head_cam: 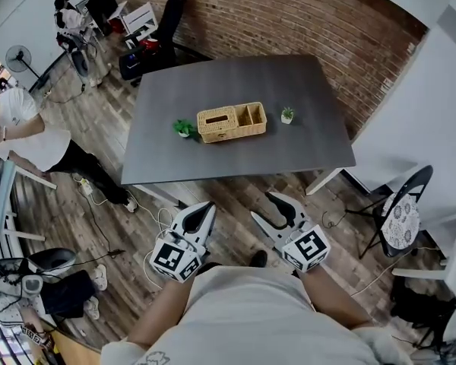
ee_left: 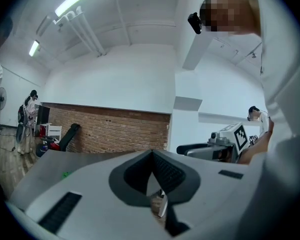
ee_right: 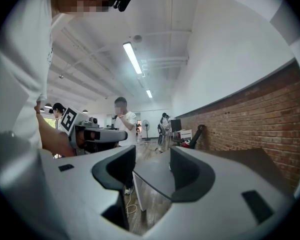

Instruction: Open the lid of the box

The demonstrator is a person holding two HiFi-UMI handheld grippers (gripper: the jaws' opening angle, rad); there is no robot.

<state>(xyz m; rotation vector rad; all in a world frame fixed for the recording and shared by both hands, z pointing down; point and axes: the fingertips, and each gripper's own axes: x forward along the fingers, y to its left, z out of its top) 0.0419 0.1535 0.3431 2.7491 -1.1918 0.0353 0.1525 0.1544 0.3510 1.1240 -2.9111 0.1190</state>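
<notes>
Woven wicker box (head_cam: pixel 231 122) on the dark grey worktop (head_cam: pixel 304 147) is too tiny to make out its lid edge (ditto the little green plant (head_cam: pixel 184 128) beside it).

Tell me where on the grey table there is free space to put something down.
The dark grey table is bare along its near edge, in front of the woven wicker box, and across its far half toward the brick wall. Crowded only in the middle row: small green plant, box, white-potted plant.

One table (head_cam: pixel 311 139), one wicker box (head_cam: pixel 232 122), two potted plants (head_cam: pixel 185 128) (head_cam: pixel 287 115), one left tool (head_cam: pixel 207 208), one right tool (head_cam: pixel 263 207).
</notes>
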